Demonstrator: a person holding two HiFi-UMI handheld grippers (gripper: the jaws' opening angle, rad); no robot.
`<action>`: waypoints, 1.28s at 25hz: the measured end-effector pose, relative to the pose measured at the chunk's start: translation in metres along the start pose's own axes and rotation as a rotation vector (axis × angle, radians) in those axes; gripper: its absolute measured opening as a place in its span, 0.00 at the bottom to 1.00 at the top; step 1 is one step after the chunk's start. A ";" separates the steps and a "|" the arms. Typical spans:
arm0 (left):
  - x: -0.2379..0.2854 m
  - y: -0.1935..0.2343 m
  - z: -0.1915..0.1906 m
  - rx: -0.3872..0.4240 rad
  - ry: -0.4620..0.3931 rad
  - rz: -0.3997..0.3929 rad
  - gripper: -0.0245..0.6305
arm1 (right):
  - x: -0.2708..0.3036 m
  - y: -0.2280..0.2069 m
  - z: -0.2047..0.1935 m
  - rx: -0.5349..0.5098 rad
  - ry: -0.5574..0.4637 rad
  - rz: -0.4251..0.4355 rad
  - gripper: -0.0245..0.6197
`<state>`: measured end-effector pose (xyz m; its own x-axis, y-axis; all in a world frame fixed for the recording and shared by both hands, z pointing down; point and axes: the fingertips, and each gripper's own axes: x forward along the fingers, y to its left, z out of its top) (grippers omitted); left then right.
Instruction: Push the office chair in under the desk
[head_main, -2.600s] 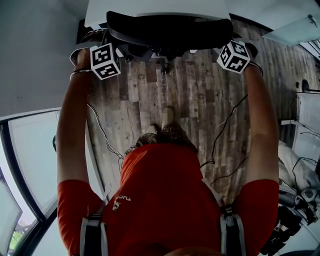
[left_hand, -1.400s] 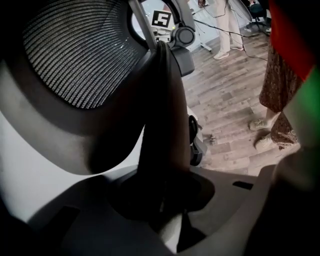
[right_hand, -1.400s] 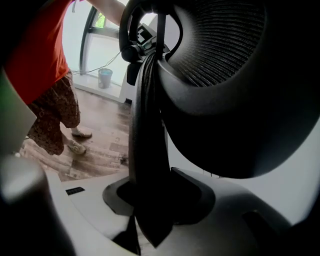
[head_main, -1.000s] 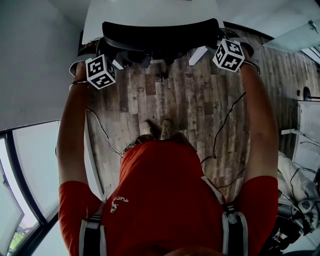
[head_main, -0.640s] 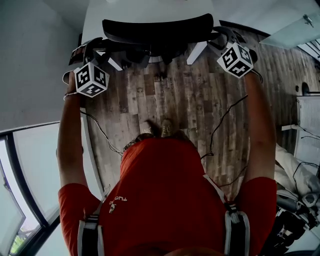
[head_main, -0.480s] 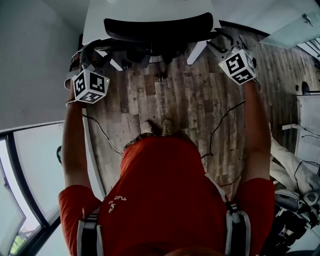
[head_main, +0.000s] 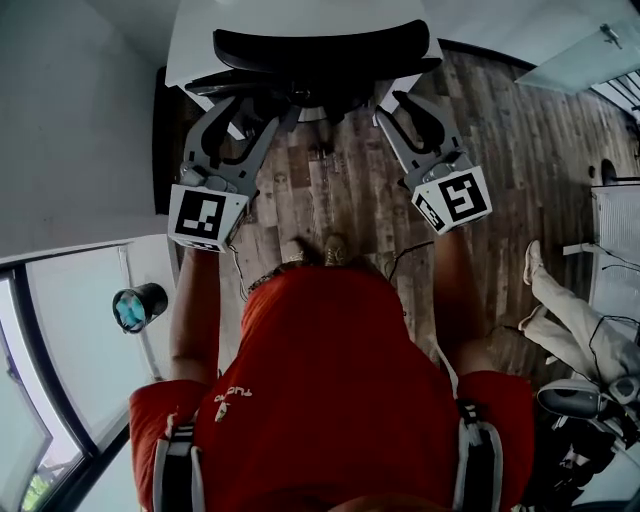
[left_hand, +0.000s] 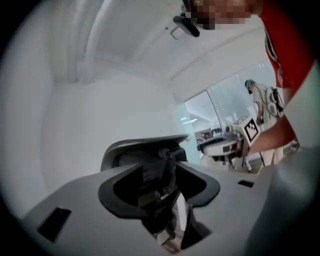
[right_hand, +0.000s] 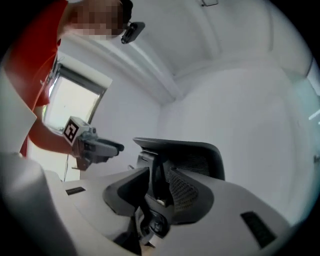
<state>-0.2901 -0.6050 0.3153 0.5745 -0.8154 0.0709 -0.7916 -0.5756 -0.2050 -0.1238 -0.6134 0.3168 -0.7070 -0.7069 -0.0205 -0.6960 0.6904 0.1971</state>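
**A:** So is your chair (head_main: 325, 45) in yet or what?

**B:** Looks pretty much in to me. The backrest sits right up at the edge of the white bench (head_main: 195, 30), and the seat doesn't show from above, so I'd guess it's tucked under. Not much left for you to do, maybe a last nudge if you want the backrest touching the edge. I can't tell from here whether there's a gap.

**A:** And are you holding on to it?

**B:** Nope. Your left gripper (head_main: 255, 105) and right gripper (head_main: 395, 102) are both off the chair, aimed at it from just behind. The fingers (left_hand: 75, 215) on each have just been closing a bit, but they're apart with nothing between them. You only see the chair back through the gap, further off.

**A:** Anything in your way?

**B:** Not really. There's bare wooden floor (head_main: 340, 180) between your shoes (head_main: 312, 250) and the chair. A glass panel (head_main: 60, 330) is on your left with a small dark round thing (head_main: 138, 306) beside it. Somebody's legs (head_main: 565, 300) stick out on your right, well clear of the chair.
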 end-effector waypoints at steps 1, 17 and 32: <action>-0.001 -0.008 0.005 -0.043 -0.030 -0.004 0.35 | -0.001 0.012 0.003 0.029 -0.024 0.008 0.25; -0.015 -0.057 0.020 -0.181 -0.186 -0.062 0.05 | -0.001 0.081 0.024 0.125 -0.176 0.050 0.08; -0.011 -0.051 0.022 -0.176 -0.175 -0.056 0.05 | 0.007 0.079 0.026 0.121 -0.181 0.071 0.08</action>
<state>-0.2514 -0.5648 0.3031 0.6338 -0.7674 -0.0963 -0.7726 -0.6341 -0.0318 -0.1866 -0.5601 0.3066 -0.7582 -0.6243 -0.1881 -0.6459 0.7587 0.0851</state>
